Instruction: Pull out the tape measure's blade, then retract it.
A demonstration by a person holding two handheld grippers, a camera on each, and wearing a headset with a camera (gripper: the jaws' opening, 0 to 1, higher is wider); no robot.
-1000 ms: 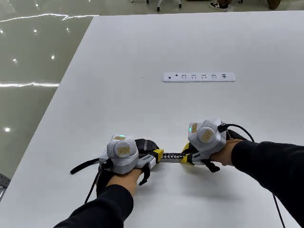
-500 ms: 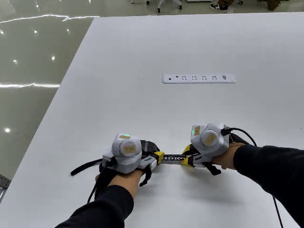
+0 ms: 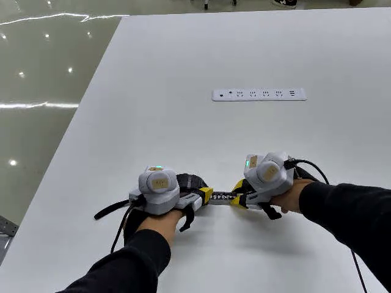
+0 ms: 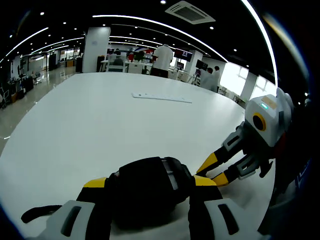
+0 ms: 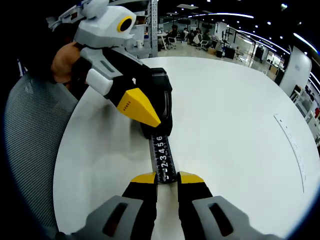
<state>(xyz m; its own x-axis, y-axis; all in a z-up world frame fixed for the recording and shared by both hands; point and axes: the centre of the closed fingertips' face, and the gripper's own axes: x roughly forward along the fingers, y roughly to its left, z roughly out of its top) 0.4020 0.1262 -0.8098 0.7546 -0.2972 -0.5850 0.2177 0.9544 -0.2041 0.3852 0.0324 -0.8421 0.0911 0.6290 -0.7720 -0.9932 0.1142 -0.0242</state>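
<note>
The tape measure [image 3: 189, 182], a black case, lies on the near part of the white table [image 3: 183, 79], close to the person's edge. The left gripper [image 3: 198, 194] holds it. In the left gripper view the case sits between the two yellow-tipped fingers [image 4: 95, 182], one on each flank, and fills the gap between them, so the fingers are clamped on the case.

The blade [image 5: 161, 152] runs out of the case mouth as a short, flat, dark strip printed with white numerals. It lies just above the table surface and leads straight to the right gripper [image 3: 237, 194]. In the right gripper view the free end of the blade passes between that gripper's yellow fingertips [image 5: 144, 178], which are closed against its two edges. The numerals 2 to 6 show between the fingertips and the case.

In the head view the two grippers face each other, near but apart. The drawn-out length of blade bridges the gap between them.

A white power strip [image 3: 259, 94] lies farther back on the table, well apart from both grippers.
</note>
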